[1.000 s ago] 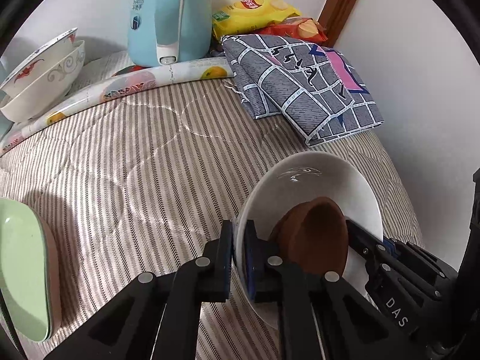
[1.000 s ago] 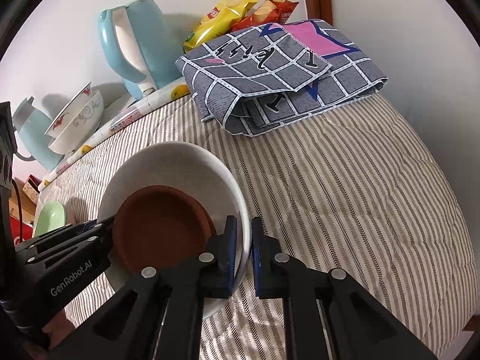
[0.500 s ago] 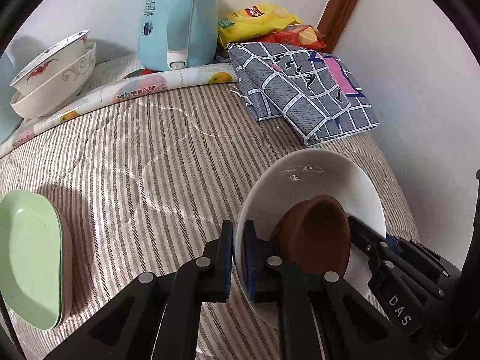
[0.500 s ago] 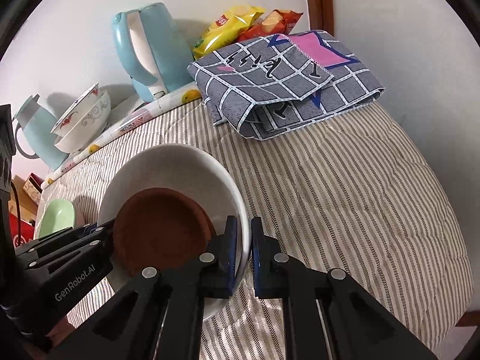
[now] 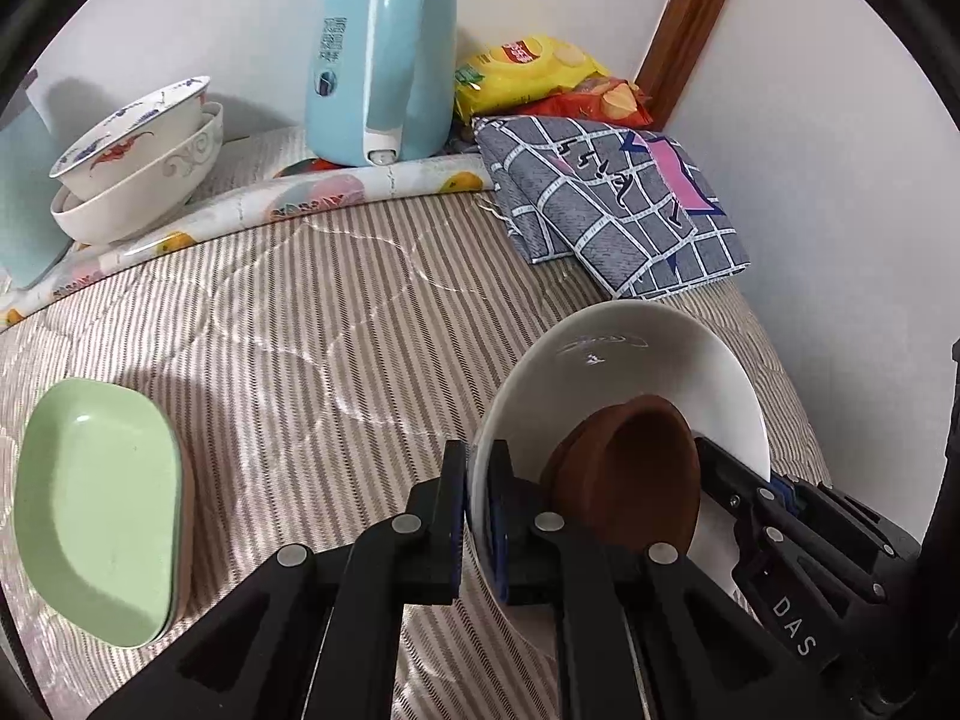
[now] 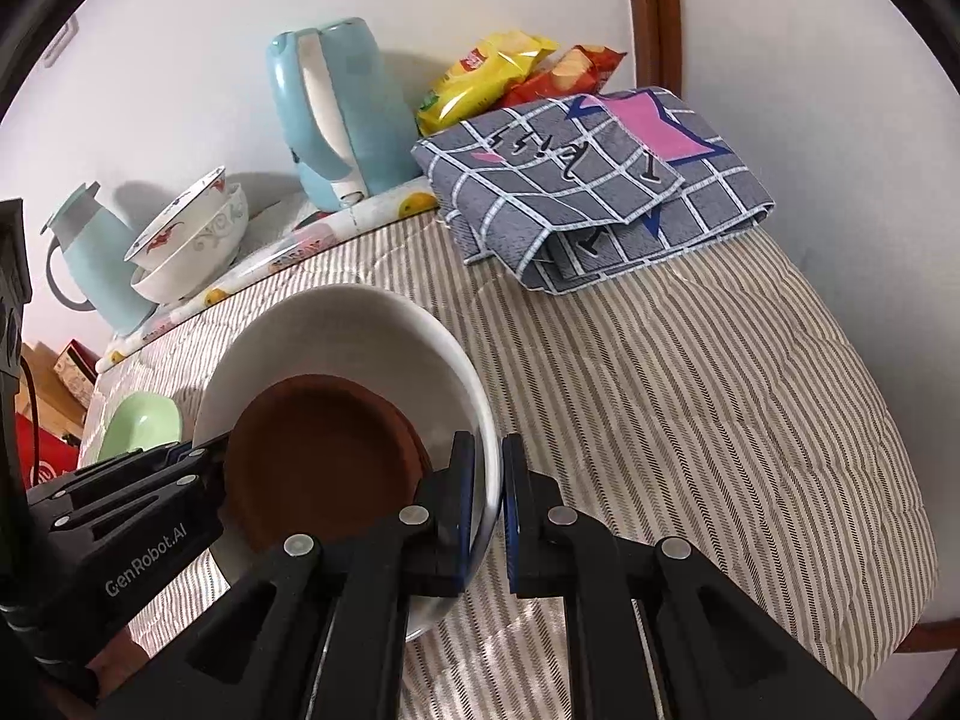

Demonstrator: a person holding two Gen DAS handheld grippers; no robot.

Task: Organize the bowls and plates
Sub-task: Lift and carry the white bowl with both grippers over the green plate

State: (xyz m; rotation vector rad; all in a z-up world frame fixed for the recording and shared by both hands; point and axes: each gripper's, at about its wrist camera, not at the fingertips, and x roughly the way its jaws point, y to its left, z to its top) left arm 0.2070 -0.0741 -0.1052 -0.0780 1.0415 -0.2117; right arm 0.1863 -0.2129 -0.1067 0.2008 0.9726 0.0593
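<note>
A white bowl (image 5: pixel 630 360) (image 6: pixel 348 336) with a small brown dish (image 5: pixel 630 480) (image 6: pixel 318 450) lying inside hangs tilted above the striped tablecloth. My left gripper (image 5: pixel 478 468) is shut on its left rim, one finger inside and one outside. My right gripper (image 6: pixel 487 462) is shut on the opposite rim in the same way. Each gripper shows in the other's view, the left gripper (image 6: pixel 204 456) and the right gripper (image 5: pixel 708 456), both at the bowl's edge. Green plates (image 5: pixel 96 510) (image 6: pixel 141 423) lie stacked at the left. Two patterned bowls (image 5: pixel 138 156) (image 6: pixel 192 234) are nested at the back left.
A light blue kettle (image 5: pixel 384 54) (image 6: pixel 336 108) stands at the back on a fruit-print mat. A folded grey checked cloth (image 5: pixel 612 204) (image 6: pixel 600 180) and snack bags (image 5: pixel 528 78) fill the back right corner. A blue jug (image 6: pixel 90 258) stands far left. The table edge curves off at the right.
Both grippers have risen and drawn back with the bowl held between them. More of the table shows, and the green plates have come fully into the left wrist view.
</note>
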